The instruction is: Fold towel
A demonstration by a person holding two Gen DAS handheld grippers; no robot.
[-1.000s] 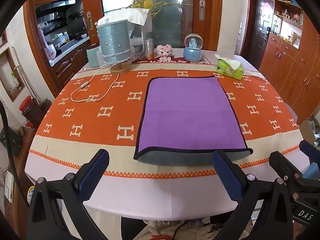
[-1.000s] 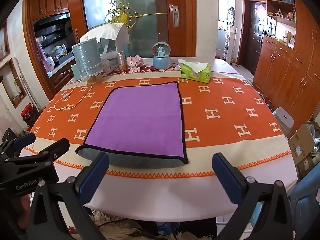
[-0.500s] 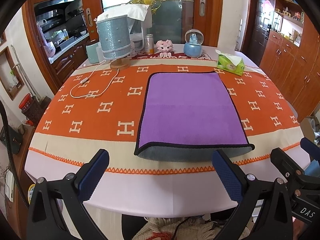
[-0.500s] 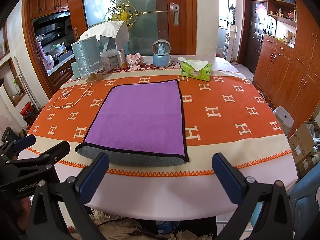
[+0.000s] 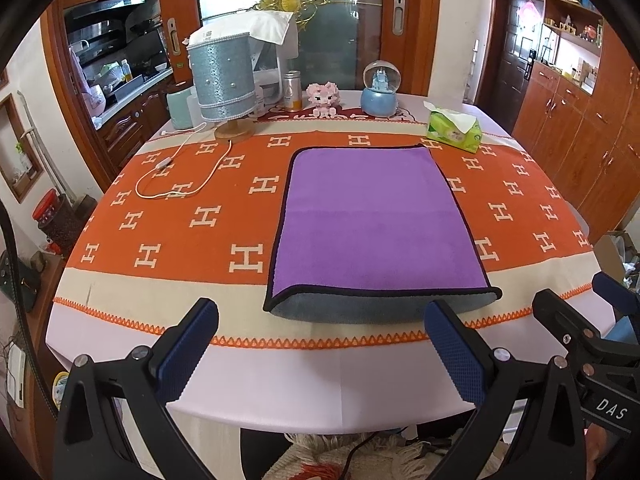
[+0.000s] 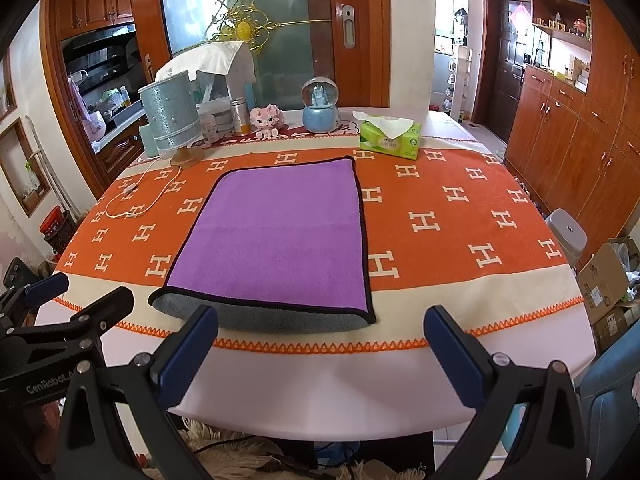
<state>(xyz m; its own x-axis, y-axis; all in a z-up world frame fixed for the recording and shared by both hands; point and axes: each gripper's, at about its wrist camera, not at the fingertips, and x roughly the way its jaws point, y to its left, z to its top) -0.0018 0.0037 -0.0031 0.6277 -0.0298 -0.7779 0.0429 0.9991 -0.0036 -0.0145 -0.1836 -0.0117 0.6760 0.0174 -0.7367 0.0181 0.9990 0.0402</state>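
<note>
A purple towel with a black hem lies folded flat on the orange patterned tablecloth; its grey underside shows at the near fold. It also shows in the right wrist view. My left gripper is open and empty, held back from the table's near edge, short of the towel. My right gripper is open and empty too, just short of the towel's near edge. Each gripper shows at the edge of the other's view.
At the far side stand a grey-shaded lamp with a white cord, a pink toy, a snow globe and a green tissue pack. Wooden cabinets stand to the right.
Both grippers have risen and drawn back slightly; the towel and table now sit lower and farther in both views. The towel has not moved.
</note>
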